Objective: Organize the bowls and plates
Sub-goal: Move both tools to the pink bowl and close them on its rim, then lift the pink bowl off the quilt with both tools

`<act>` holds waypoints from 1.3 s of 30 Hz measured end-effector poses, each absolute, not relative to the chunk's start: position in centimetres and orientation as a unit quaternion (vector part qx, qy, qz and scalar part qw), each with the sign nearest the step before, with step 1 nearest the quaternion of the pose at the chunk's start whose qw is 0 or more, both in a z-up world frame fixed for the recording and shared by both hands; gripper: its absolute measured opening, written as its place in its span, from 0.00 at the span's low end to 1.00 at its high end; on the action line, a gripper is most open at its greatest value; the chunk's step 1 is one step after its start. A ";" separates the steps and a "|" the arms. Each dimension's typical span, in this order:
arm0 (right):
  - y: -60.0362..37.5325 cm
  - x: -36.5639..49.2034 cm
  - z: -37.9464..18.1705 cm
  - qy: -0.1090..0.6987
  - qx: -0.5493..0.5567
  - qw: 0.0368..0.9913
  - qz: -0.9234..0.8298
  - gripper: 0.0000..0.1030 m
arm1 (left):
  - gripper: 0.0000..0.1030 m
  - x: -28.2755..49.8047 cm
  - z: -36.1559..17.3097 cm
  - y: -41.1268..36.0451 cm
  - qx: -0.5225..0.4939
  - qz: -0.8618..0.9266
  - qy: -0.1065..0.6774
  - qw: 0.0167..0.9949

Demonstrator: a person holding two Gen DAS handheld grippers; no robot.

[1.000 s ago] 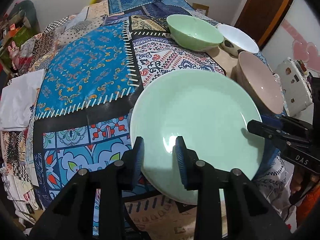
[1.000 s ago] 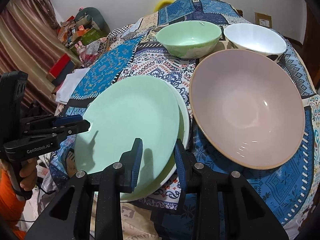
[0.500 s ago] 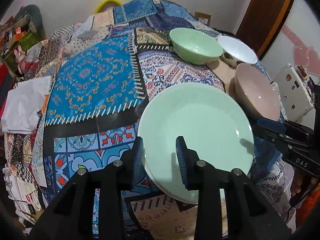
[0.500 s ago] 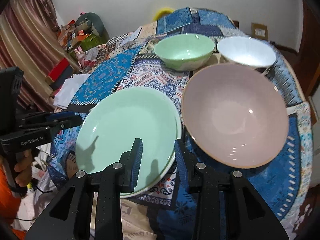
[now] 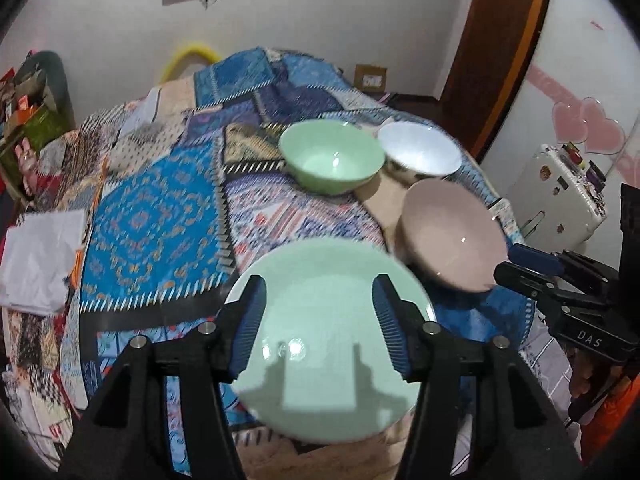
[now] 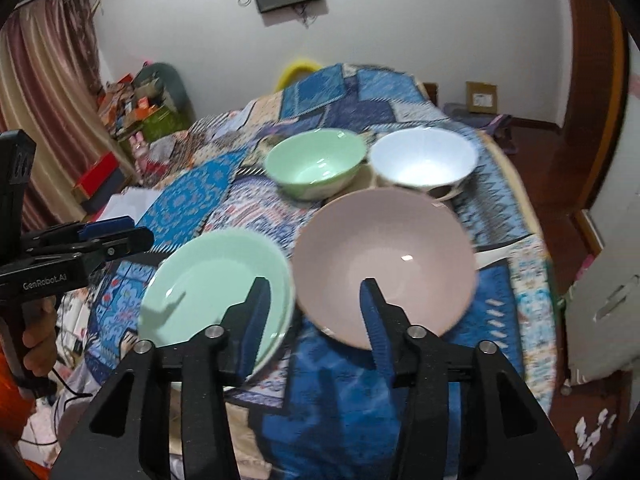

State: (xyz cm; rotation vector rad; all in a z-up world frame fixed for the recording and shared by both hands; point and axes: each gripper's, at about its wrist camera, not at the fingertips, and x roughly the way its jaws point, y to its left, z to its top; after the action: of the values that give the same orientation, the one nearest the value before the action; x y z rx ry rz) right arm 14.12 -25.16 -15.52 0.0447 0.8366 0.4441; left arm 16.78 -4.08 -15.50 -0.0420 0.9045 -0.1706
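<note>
Left wrist view: looking forward and down along the left gripper (image 5: 320, 320) from the near edge of the patchwork-covered table (image 5: 160, 216), sitting close above the green plate (image 5: 332, 340). Right wrist view: facing the same way from further right, hovering over the pink bowl (image 6: 384, 264). Sharing the plate, pink bowl, green bowl (image 6: 316, 164) and white bowl (image 6: 424, 160); each also catching the other gripper at its edge.

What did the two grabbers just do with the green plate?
Both hand-held grippers, left and right, opened wide, letting go of the green plate, and pulled back and up. The plate now lies flat on the one below. The green bowl, white bowl and pink bowl stayed put.
</note>
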 end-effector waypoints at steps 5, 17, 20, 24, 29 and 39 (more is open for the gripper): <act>-27.3 14.5 -14.8 0.385 0.021 0.905 0.177 0.63 | 0.66 18.1 -14.9 -6.3 -0.019 -0.104 0.426 0.899; -30.5 16.5 -16.3 0.393 0.032 0.908 0.139 0.71 | 0.69 22.7 -17.2 -11.5 0.007 -0.131 0.455 0.881; -30.9 17.0 -17.1 0.402 0.037 0.904 0.142 0.71 | 0.69 23.7 -18.4 -12.8 0.024 -0.136 0.466 0.874; -31.0 17.8 -18.4 0.413 0.041 0.898 0.144 0.71 | 0.69 25.1 -20.3 -13.8 0.028 -0.143 0.485 0.862; -31.2 18.3 -19.8 0.425 0.047 0.892 0.148 0.62 | 0.68 26.5 -21.9 -14.3 0.025 -0.144 0.496 0.856; -31.4 19.3 -21.7 0.446 0.064 0.879 0.159 0.38 | 0.38 28.4 -24.4 -15.2 0.018 -0.155 0.527 0.835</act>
State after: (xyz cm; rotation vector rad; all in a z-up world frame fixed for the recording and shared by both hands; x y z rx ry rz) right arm 19.30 -31.44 -21.68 0.1344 0.9297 0.3314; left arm 28.37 -15.18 -24.43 0.0374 1.1160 -0.3278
